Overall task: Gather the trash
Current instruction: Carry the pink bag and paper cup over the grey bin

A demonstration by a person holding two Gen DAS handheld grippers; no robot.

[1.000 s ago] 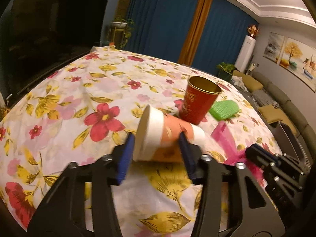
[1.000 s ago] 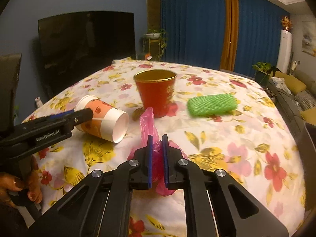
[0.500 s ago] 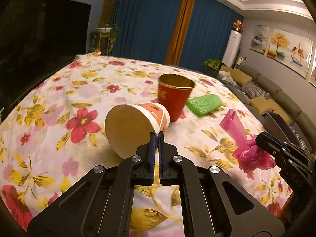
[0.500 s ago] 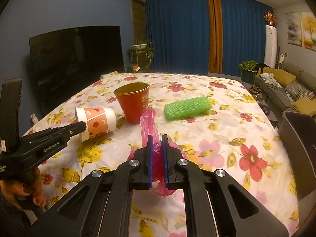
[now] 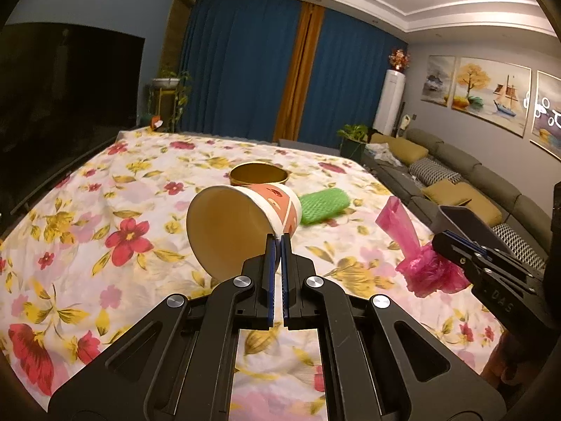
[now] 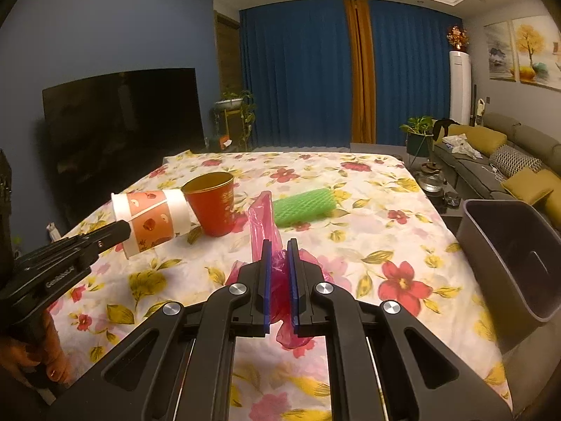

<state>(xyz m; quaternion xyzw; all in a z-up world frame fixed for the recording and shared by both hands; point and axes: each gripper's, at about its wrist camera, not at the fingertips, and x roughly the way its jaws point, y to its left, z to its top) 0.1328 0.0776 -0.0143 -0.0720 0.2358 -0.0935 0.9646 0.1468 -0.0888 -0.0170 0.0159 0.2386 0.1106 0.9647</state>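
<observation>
1. Lifted clear of the flowered tablecloth (image 6: 368, 210) since a second ago, when it lay on its side between our wide-open jaws, the white-and-orange paper cup (image 5: 242, 224) now hangs tilted in the air, mouth toward us.
2. Our left gripper (image 5: 276, 245) is clamped on the cup's rim, its blue pads nearly together with only the thin paper wall between them.
3. Our right gripper (image 6: 279, 259) pinches the crumpled pink plastic bag (image 6: 266, 231), as it did before, and now carries it above the cloth.
4. On the table's far side, the red paper cup with a gold lining (image 6: 212, 203) stands upright, and the green foam mesh sleeve (image 6: 303, 205) lies just to its right; neither is touched.
5. At the table's near right edge waits the dark grey plastic bin (image 6: 505, 256), open.
6. We judge both pieces ready to carry right and drop in; the rim pinch looks slight, so the cup could swing or slip.
</observation>
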